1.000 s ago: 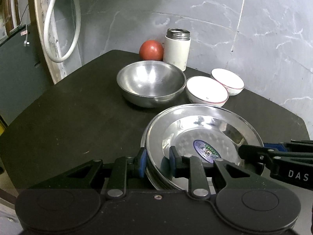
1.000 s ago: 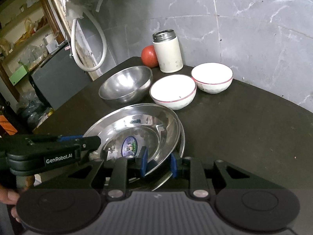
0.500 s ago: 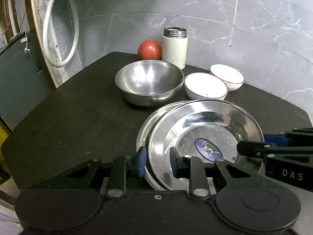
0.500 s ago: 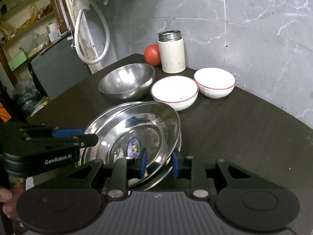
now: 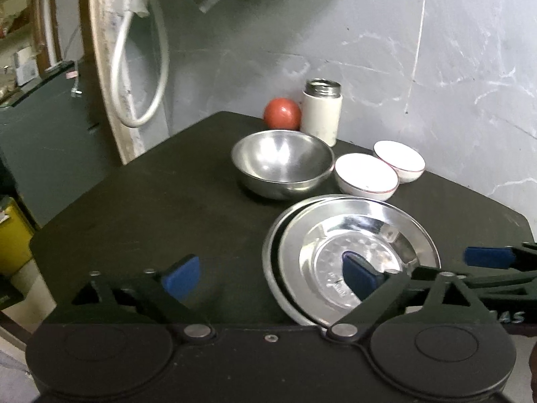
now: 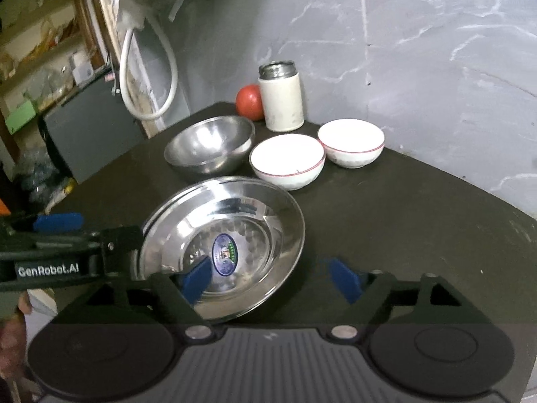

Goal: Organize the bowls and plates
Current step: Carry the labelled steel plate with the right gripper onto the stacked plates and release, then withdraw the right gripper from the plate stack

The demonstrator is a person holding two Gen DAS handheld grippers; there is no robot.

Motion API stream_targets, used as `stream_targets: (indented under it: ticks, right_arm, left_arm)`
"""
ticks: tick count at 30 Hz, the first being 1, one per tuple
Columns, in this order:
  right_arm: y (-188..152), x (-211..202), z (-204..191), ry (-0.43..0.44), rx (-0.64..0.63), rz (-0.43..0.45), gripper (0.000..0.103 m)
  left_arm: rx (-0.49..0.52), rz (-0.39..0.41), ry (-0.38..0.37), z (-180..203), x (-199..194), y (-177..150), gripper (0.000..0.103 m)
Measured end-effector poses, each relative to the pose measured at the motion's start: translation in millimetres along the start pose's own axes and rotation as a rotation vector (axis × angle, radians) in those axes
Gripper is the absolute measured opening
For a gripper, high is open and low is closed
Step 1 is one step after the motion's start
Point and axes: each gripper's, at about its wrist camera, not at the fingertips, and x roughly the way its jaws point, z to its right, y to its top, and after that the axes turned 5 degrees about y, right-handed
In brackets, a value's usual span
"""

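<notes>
Left gripper (image 5: 268,277) and right gripper (image 6: 273,277): both now spread wide, plate rim released since half second ago. Plates (image 6: 235,231) left stacked near front table edge; stacking judged complete. Bowls (image 6: 287,161) unstacked behind, toward far edge.

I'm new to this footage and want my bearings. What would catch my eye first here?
The shiny stacked steel plates near the front edge of the dark table, with both open hand-held grippers, left and right, flanking them. Behind sit a round steel bowl and two red-rimmed white bowls, side by side. At the wall stand a red tomato and a white steel-topped flask.
</notes>
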Motion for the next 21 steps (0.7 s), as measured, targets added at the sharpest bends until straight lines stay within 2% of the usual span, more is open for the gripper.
stream_targets:
  ticks: [4, 7, 10, 15, 21]
  right_arm:
    - [-9, -17, -1, -0.008, 0.012, 0.020, 0.103]
    - [-14, -32, 3, -0.013, 0.015, 0.019, 0.103]
    - [-19, -47, 7, 0.009, -0.012, 0.032, 0.103]
    - [-25, -69, 15, 0.087, -0.123, 0.049, 0.103]
    - [-29, -109, 50, 0.214, -0.201, 0.064, 0.103]
  left_arm:
    - [-0.028, 0.023, 0.009, -3, -12, -11, 0.102]
    - [-0.047, 0.003, 0.018, -1, -20, -21, 0.102]
    - [-0.074, 0.018, 0.023, 1, -37, -31, 0.102]
    - [-0.095, 0.041, 0.101, 25, -67, -44, 0.102]
    - [-0.201, 0.059, 0.244, 72, -112, -58, 0.102]
